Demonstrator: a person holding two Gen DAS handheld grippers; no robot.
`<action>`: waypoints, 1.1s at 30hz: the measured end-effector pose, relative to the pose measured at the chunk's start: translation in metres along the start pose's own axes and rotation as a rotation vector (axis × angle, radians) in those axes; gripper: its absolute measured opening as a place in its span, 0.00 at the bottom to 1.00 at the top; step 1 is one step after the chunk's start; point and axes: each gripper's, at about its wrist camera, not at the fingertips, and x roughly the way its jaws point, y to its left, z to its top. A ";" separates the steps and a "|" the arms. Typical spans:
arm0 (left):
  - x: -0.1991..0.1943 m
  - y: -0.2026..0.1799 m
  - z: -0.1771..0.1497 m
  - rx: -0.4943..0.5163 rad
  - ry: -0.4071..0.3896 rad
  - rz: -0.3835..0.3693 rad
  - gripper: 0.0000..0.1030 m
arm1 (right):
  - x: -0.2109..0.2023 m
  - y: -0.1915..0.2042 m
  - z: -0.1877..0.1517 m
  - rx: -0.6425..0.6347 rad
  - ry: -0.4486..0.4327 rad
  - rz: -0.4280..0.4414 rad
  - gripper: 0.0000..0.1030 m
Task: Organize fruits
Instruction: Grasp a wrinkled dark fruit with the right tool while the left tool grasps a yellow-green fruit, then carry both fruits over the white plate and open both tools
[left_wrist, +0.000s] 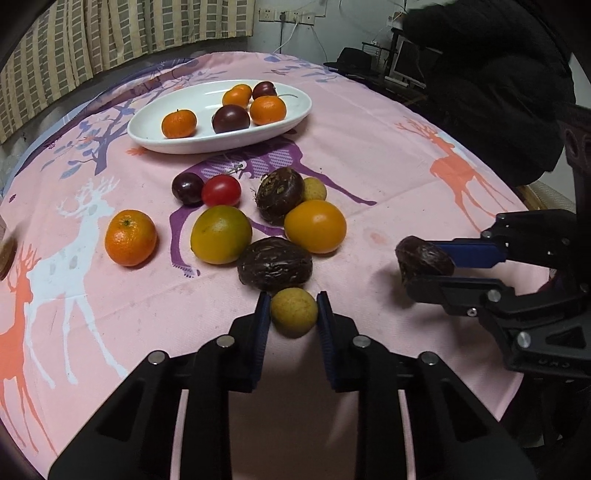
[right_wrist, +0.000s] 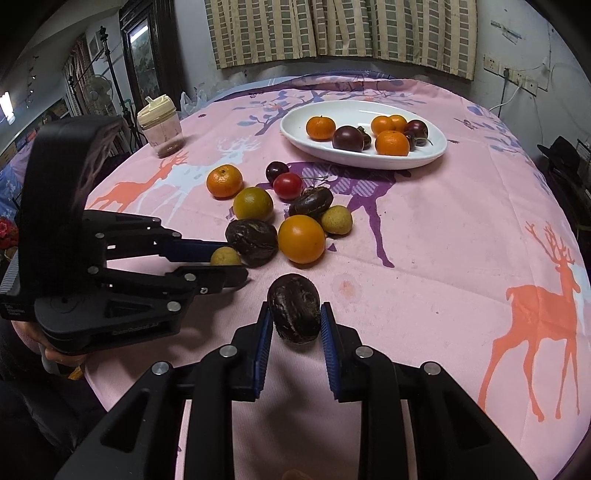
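Observation:
My left gripper (left_wrist: 293, 312) is shut on a small yellow-green fruit (left_wrist: 293, 312), low over the pink cloth beside a dark passion fruit (left_wrist: 275, 263). My right gripper (right_wrist: 294, 319) is shut on another dark passion fruit (right_wrist: 294, 308), held just above the cloth; it also shows in the left wrist view (left_wrist: 424, 260). A white oval plate (left_wrist: 155, 138) at the back holds several mandarins and dark plums. Loose fruit lies in the middle: a mandarin (left_wrist: 130, 237), a greenish orange (left_wrist: 221, 234), an orange (left_wrist: 315, 226), a red tomato (left_wrist: 221, 190), a plum (left_wrist: 187, 188).
A lidded plastic jar (right_wrist: 160, 127) stands at the table's far left edge. A round table with a pink deer-print cloth (right_wrist: 461, 240) carries everything. Curtains hang behind; a dark cabinet stands left. A third passion fruit (left_wrist: 279, 195) and a second small yellow fruit (left_wrist: 314, 188) lie in the pile.

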 end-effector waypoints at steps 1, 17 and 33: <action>-0.005 0.001 0.001 -0.003 -0.010 -0.006 0.24 | -0.001 0.000 0.001 -0.002 -0.001 -0.001 0.25; 0.007 0.079 0.135 -0.161 -0.168 0.021 0.24 | 0.053 -0.061 0.141 0.088 -0.092 -0.040 0.26; 0.041 0.126 0.189 -0.269 -0.191 0.096 0.85 | 0.079 -0.089 0.161 0.164 -0.112 -0.021 0.45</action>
